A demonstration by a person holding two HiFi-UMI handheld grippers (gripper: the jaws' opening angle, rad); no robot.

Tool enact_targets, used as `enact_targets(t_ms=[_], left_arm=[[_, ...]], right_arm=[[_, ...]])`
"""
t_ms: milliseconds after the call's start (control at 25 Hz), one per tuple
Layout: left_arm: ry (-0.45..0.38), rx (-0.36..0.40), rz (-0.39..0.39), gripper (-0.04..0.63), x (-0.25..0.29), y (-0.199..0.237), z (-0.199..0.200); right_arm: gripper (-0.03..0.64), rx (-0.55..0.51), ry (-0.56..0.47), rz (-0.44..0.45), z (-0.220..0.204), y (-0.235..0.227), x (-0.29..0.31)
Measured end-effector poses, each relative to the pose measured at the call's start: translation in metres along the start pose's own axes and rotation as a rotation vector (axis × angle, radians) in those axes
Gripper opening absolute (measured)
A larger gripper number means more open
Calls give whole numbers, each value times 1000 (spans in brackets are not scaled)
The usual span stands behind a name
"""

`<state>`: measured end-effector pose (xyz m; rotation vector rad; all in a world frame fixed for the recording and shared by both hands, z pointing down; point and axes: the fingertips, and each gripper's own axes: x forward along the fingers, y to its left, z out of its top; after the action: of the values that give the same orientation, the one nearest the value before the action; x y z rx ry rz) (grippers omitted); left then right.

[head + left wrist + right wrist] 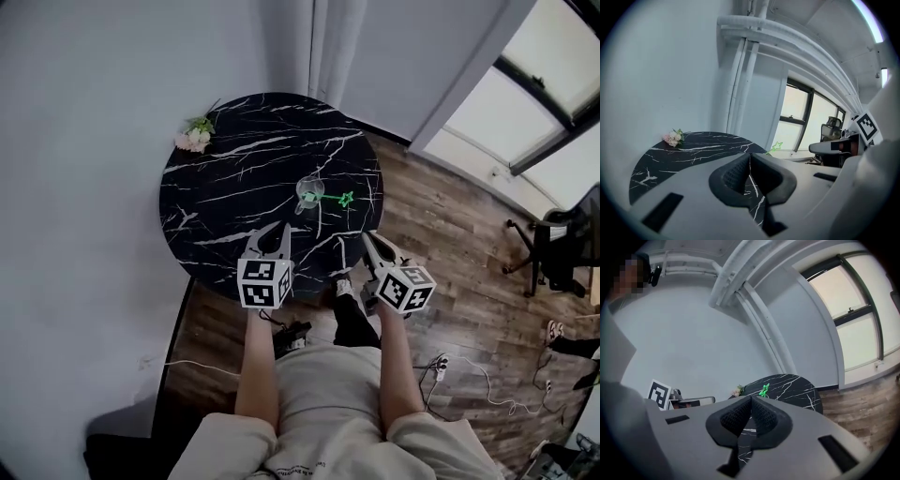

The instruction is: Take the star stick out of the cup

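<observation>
A clear cup (309, 192) stands right of centre on the round black marble table (234, 178). The green star stick (346, 199) leans out of it to the right, star end low over the tabletop. My left gripper (278, 228) hovers over the table's near edge, short of the cup, jaws shut and empty. My right gripper (367, 236) is at the near right edge, also shut on nothing. In the left gripper view the star (776, 147) peeks over the closed jaws (750, 155); the cup is hidden. The right gripper view shows the star (764, 390) just above its shut jaws (751, 398).
A small bunch of pink flowers (195, 137) lies at the table's far left rim. An office chair (553, 248) stands on the wooden floor at right. A power strip and cables (441, 364) lie on the floor by the person's legs. Walls and a window close behind the table.
</observation>
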<state>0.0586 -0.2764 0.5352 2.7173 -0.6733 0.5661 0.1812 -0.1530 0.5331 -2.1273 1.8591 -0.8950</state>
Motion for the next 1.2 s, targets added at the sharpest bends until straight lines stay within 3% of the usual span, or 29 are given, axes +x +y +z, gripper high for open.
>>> enact_targets(t_ms=[320, 360, 480, 680, 720, 840, 1200], left_arm=[[48, -66, 41, 23, 57, 8, -6], [52, -69, 44, 23, 63, 8, -6], [56, -76, 57, 23, 76, 9, -1], [41, -77, 96, 23, 83, 13, 14], [39, -80, 108, 23, 83, 16, 15], [37, -94, 151, 23, 80, 25, 18], [34, -125, 246, 23, 76, 38, 20]], right_arm=[[37, 30, 106, 83, 3, -19, 64], [44, 33, 121, 92, 4, -20, 71], [156, 61, 179, 112, 4, -24, 89], [158, 58, 250, 88, 4, -40, 112], [156, 46, 262, 80, 4, -43, 116], [57, -19, 280, 55, 7, -49, 122], [46, -264, 299, 94, 32, -46, 147]])
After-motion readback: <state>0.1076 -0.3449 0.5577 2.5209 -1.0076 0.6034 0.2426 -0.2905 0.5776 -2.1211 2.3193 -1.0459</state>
